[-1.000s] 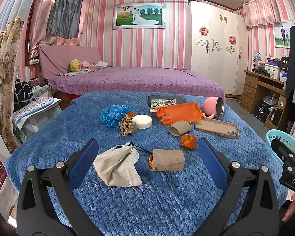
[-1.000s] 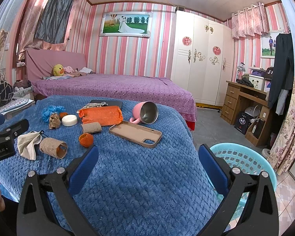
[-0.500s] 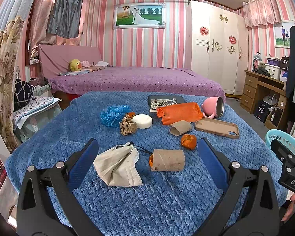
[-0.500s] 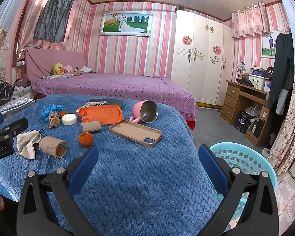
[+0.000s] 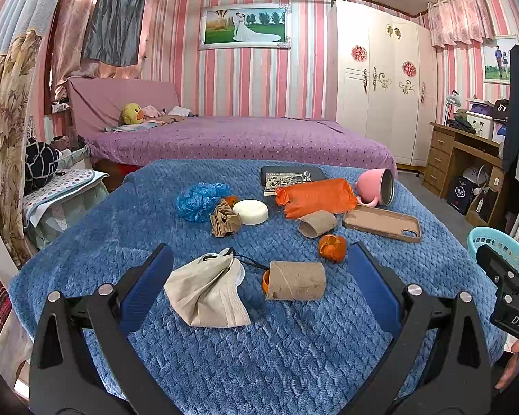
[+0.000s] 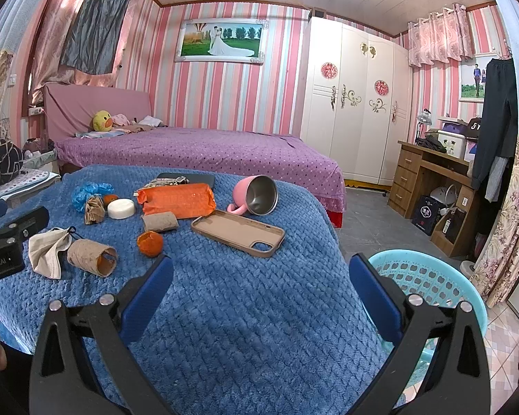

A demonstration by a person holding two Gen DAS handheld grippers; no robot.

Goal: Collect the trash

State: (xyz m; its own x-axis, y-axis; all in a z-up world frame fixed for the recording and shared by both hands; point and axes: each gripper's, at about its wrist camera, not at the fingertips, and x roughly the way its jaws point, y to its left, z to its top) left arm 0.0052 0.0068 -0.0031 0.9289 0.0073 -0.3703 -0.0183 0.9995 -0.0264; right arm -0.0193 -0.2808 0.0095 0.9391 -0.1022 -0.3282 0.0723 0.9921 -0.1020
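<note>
From the left wrist, the left claw (image 5: 259, 283) hangs wide open and empty above the blue blanket (image 5: 259, 363). Between its fingers lie a crumpled mask (image 5: 207, 294) and, just right of it, a cardboard tube (image 5: 296, 280) on its side. Past them sit an orange peel (image 5: 333, 247), a flattened tube (image 5: 317, 223), a brown paper wad (image 5: 225, 221), a white disc (image 5: 251, 211), a blue bag (image 5: 199, 200), an orange packet (image 5: 316, 197), a pink mug (image 5: 377, 186) (tipped over) and a phone case (image 5: 382, 223).

From the right wrist, the right claw (image 6: 261, 287) is likewise spread wide, holding nothing, over the blanket's near right part. A teal basket (image 6: 429, 276) stands on the floor just beside the blanket's right edge.
</note>
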